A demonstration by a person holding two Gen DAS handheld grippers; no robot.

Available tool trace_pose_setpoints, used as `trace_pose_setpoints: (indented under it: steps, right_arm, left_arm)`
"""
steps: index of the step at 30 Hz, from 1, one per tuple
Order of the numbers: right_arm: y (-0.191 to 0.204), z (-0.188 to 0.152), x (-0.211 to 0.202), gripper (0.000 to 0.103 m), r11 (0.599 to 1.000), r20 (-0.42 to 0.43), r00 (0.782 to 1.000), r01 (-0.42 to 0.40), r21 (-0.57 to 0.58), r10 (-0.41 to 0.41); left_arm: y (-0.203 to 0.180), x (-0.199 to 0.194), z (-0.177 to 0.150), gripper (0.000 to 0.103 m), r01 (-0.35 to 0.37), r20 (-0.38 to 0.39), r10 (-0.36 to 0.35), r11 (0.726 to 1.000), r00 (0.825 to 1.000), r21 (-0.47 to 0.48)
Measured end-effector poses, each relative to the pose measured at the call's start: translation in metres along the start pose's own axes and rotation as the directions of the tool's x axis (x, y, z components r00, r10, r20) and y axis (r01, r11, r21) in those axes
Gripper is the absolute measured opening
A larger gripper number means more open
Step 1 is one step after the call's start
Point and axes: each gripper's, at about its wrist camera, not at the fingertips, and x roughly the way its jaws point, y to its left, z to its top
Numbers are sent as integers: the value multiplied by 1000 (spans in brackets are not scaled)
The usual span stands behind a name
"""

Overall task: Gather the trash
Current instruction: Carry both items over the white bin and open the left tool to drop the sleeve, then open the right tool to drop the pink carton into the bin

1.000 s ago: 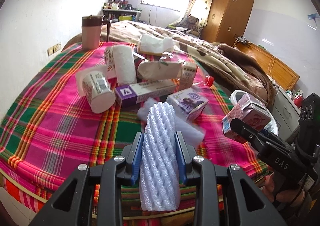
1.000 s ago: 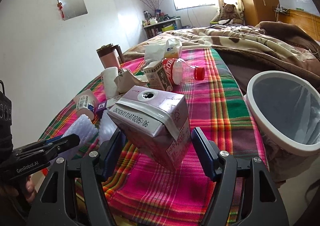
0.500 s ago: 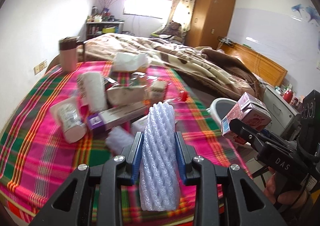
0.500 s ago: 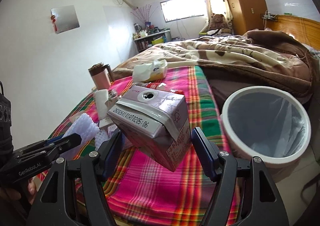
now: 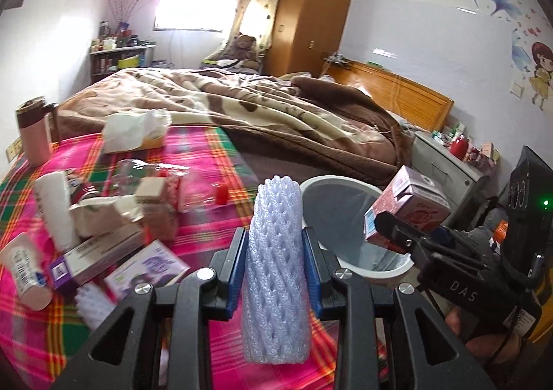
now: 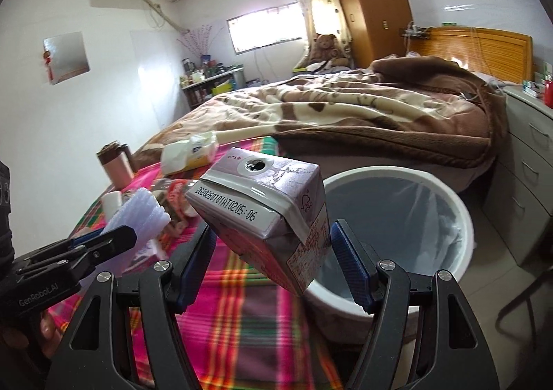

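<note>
My left gripper is shut on a white foam net sleeve that stands upright between its blue pads. My right gripper is shut on a pink drink carton, tilted, with a punched straw hole on top. A white trash bin with a clear liner stands on the floor beside the bed, just beyond the carton. In the left wrist view the same bin lies behind the sleeve, and the right gripper carries the carton over its right side.
The plaid bedspread holds several pieces of litter: boxes, a paper roll, a plastic bottle with a red cap and a tissue pack. A brown tumbler stands far left. A grey drawer unit stands right of the bin.
Both grippers have swung right and risen a little, away from the litter pile toward the bin. The bin now fills more of each view. Both grips are unchanged.
</note>
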Motion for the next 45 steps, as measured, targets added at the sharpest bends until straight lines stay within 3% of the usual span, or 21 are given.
trace_pose_setpoints:
  steps: [10,28,31,33,45]
  right_arm:
    - [-50,4,9,70,993,-30,995,99,71,-97]
    - [-97,6,35,70,981,-123,978,180,69,-171]
    - [-102,6,38,70,979,-132,975,190,67,-180]
    - [-103,6,40,70,978,-145,972,197,64,-187]
    - [-99,6,37,76,978,-141,972,199,64,-189]
  left_arm:
    - [-40,47,13,33,77,-58,-74,996,996,47]
    - [-82,107,19,33,94,-142,-82,993,986,76]
    - [-84,113,18,41,100,-162,-86,992,983,78]
    - [-84,111,16,64,99,-156,-87,992,984,76]
    - [-69,90,19,72,90,-125,-82,994,989,57]
